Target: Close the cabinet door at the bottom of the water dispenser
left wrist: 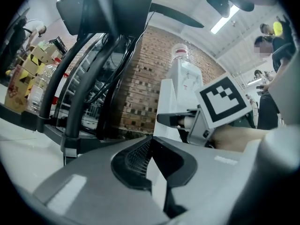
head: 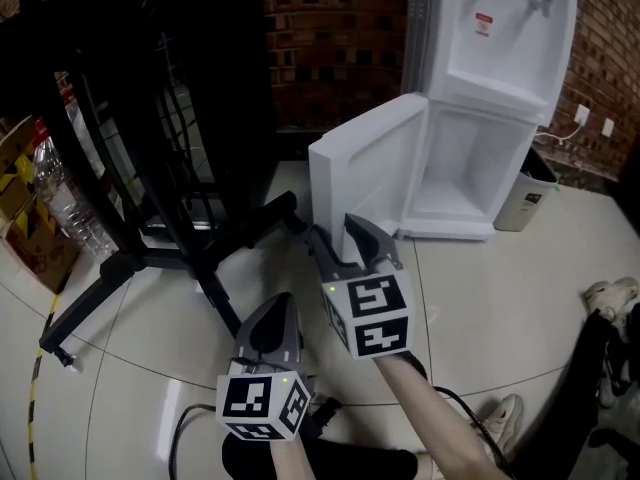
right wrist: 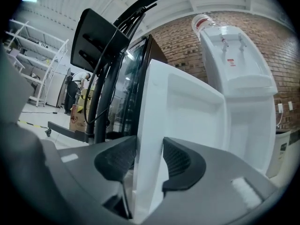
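Two jaws of right gripper (right wrist: 149,149) pinching open cabinet door (right wrist: 187,107) edge, water dispenser (right wrist: 243,55) ahead-right, left gripper (head: 268,320) closed, empty, behind-left

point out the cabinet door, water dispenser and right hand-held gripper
cabinet door (head: 365,163): head view, its inner face
water dispenser (head: 500,68): head view, recess below the taps
right hand-held gripper (head: 342,240): head view, between its fingertips

A tall black metal stand (head: 150,183) hung with black cables (head: 172,108) stood on the pale tiled floor (head: 480,308). Just left of the stand, clear plastic bottles (head: 62,193) leaned beside yellow-printed cardboard boxes (head: 25,223). Behind the stand ran a dark red brick wall (head: 330,38). Well to its right lay a white shoe (head: 610,294), with a white wall socket (head: 582,116) set higher up.
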The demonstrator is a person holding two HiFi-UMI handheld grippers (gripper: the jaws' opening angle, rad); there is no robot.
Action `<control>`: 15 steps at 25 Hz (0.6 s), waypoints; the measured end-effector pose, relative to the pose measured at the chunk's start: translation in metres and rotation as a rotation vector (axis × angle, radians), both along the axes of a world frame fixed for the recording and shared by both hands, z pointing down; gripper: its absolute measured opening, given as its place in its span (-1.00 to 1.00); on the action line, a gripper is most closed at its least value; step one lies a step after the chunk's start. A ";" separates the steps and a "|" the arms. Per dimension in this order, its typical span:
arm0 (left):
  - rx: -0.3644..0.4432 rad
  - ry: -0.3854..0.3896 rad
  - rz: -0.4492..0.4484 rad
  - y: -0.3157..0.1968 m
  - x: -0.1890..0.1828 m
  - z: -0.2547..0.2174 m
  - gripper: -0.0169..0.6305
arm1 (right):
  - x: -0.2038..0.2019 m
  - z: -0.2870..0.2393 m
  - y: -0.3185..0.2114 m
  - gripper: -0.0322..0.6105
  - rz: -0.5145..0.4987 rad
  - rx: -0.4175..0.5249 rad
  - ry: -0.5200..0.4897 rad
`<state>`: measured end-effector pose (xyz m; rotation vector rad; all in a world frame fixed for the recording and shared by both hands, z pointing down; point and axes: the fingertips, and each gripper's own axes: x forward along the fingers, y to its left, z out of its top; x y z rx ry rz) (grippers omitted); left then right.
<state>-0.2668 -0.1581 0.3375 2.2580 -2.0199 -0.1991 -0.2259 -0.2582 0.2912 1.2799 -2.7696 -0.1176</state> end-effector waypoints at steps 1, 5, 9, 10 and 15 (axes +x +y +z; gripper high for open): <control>0.009 -0.002 0.011 0.000 0.004 -0.002 -0.90 | 0.010 0.000 0.006 -0.35 0.011 0.002 -0.005; 0.021 -0.032 0.051 -0.003 0.026 -0.006 -0.90 | 0.052 0.000 0.028 -0.33 0.084 0.023 -0.001; 0.018 -0.080 0.075 -0.005 0.055 -0.015 -0.90 | 0.097 -0.001 0.045 -0.37 0.176 0.069 0.066; 0.028 -0.084 0.085 -0.006 0.063 -0.020 -0.90 | 0.109 -0.001 0.047 -0.39 0.200 0.070 0.075; 0.086 -0.042 0.144 -0.018 0.108 -0.043 -0.90 | 0.168 0.002 0.052 -0.47 0.334 0.013 0.076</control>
